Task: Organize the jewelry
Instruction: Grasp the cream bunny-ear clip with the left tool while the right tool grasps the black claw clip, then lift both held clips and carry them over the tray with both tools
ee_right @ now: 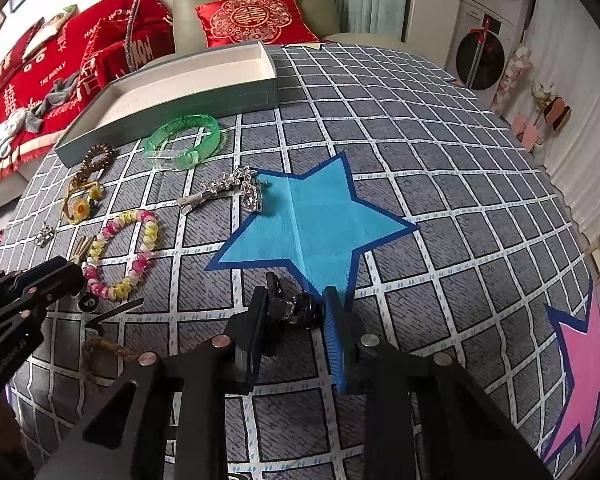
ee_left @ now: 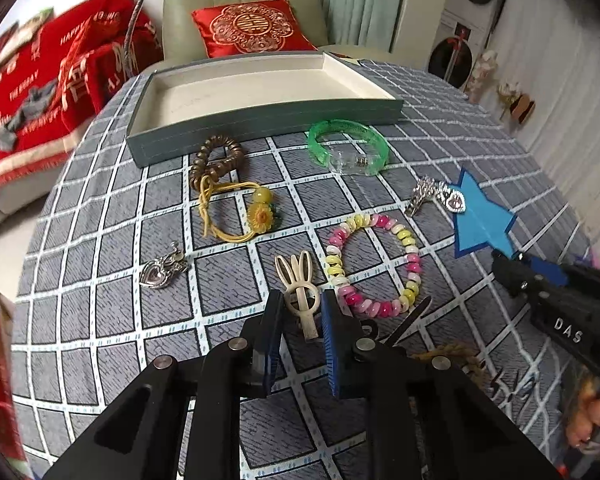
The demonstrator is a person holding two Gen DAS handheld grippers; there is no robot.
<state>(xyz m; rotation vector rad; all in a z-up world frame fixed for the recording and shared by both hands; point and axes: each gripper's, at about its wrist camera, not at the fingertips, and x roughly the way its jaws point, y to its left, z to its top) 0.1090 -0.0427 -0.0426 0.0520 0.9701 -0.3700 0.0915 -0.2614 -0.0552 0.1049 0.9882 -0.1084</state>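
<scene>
On the table (ee_left: 100, 240), the tray (ee_left: 260, 120) sits empty at the far edge, with the bangle (ee_left: 348, 146) and bead bracelet (ee_left: 374, 264) lying nearer the middle. The left tool (ee_left: 300, 312) is nearly closed around the rabbit clip (ee_left: 300, 292). The right tool (ee_right: 296, 308) is nearly closed around a dark clip (ee_right: 296, 308), just below the blue star (ee_right: 312, 224).

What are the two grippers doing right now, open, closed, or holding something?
Left gripper: closed on the cream rabbit-ear hair clip.
Right gripper: closed on a small black hair clip.
</scene>
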